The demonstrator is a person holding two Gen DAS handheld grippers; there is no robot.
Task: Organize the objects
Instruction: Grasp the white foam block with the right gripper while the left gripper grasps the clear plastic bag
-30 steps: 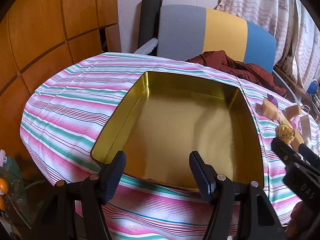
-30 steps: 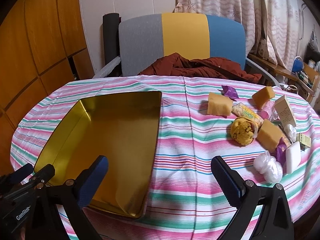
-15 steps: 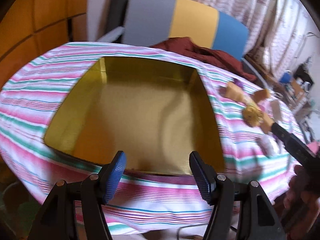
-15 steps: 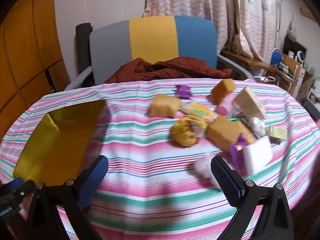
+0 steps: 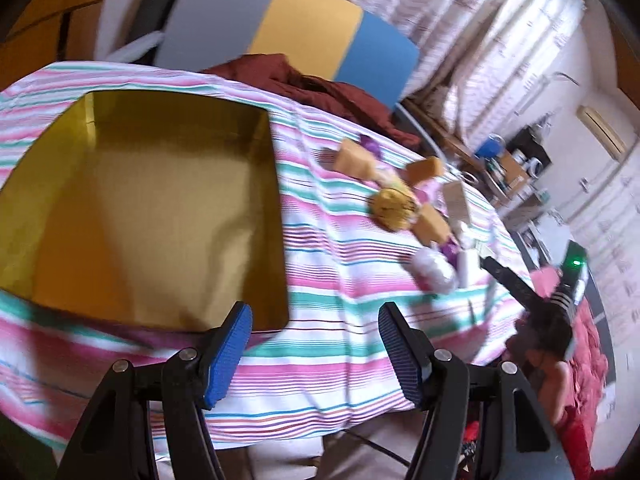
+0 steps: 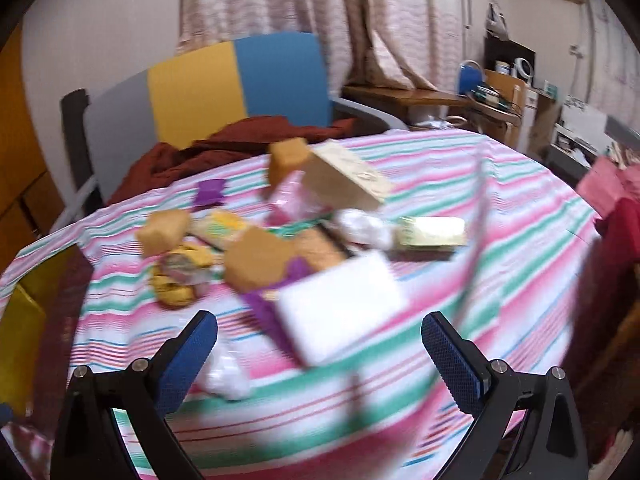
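Observation:
A gold tin box (image 5: 48, 236) lies with its lid off on the striped tablecloth (image 5: 320, 264), empty inside. My left gripper (image 5: 314, 340) hangs open just past the tin's near right corner, nothing between its blue pads. To the right lies a heap of small items: tan sponge blocks (image 6: 256, 260), a yellow muffin in wrap (image 5: 392, 208), a white block (image 6: 340, 304), purple wrappers (image 6: 210, 192), a cream carton (image 6: 348, 178) and clear wrapped lumps (image 5: 434, 272). My right gripper (image 6: 320, 348) stands open over the cloth, close in front of the white block. The view is blurred.
A chair (image 6: 224, 80) with a grey, yellow and blue back stands behind the table, a dark red cloth (image 6: 240, 136) draped on its seat. Cluttered shelves (image 6: 504, 84) and curtains fill the right. The tin's edge (image 6: 20, 320) shows at the far left of the right wrist view.
Both views have swung to the right. The tin slid left in the left wrist view and almost out of the right one. The heap of items now sits close before my right gripper.

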